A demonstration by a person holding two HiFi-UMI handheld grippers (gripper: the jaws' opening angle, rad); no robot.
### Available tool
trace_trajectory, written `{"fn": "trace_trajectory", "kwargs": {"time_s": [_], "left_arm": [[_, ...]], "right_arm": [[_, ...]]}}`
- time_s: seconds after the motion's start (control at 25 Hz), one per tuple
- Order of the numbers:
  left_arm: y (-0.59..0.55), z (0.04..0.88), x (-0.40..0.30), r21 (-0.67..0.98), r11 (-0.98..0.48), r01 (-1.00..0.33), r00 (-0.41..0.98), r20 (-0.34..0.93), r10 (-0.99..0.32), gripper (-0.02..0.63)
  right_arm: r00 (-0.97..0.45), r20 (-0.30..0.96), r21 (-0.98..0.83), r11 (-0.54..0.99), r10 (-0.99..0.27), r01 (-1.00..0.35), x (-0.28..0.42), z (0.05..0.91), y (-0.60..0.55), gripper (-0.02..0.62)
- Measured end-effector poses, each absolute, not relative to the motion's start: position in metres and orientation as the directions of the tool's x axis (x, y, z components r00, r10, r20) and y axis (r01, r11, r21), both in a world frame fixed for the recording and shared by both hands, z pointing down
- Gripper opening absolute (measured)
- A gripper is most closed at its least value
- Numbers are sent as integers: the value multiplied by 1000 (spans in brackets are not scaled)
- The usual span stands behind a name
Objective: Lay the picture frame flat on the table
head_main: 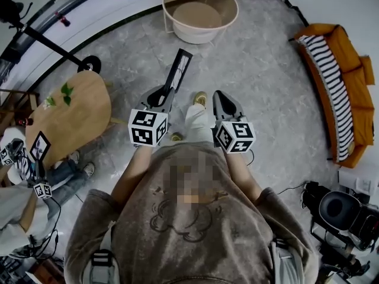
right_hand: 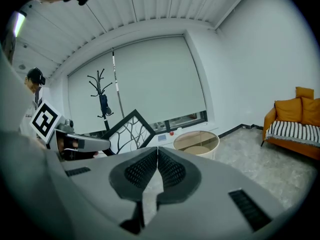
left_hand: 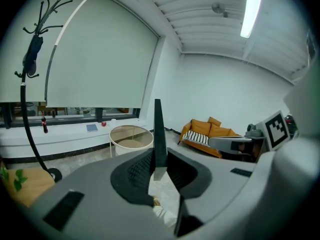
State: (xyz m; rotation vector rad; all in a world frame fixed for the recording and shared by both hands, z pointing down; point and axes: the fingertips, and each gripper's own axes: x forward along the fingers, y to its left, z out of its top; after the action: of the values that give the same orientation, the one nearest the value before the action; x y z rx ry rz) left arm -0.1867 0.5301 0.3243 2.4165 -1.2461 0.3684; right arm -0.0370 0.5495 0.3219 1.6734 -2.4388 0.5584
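Observation:
A black picture frame (head_main: 179,70) is held in the air in front of me, edge-on in the head view. My left gripper (head_main: 167,93) is shut on its lower end. In the left gripper view the frame (left_hand: 159,129) rises as a thin dark blade from between the jaws (left_hand: 159,160). The right gripper view shows its front, a white panel with black branches (right_hand: 126,132), tilted like a diamond. My right gripper (head_main: 220,95) hangs beside it, shut and empty, with its tips (right_hand: 157,150) meeting. The oval wooden table (head_main: 71,114) stands to my left.
A small framed picture (head_main: 39,146) stands at the wooden table's near end, where another person (head_main: 23,194) holds grippers. A round side table (head_main: 200,10) is ahead, a coat stand base (head_main: 89,64) at the left, an orange sofa (head_main: 340,87) at the right. Camera gear (head_main: 343,215) sits at lower right.

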Motion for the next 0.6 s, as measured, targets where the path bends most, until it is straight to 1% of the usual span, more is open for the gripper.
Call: {"fn": "trace_trajectory", "kwargs": {"time_s": [0.6], "left_arm": [[470,339,-169,240,-541,-806,589,414,-694,81]], "right_arm": [[-357,314,-236,292,-880,-927,-27,335,488,20]]}}
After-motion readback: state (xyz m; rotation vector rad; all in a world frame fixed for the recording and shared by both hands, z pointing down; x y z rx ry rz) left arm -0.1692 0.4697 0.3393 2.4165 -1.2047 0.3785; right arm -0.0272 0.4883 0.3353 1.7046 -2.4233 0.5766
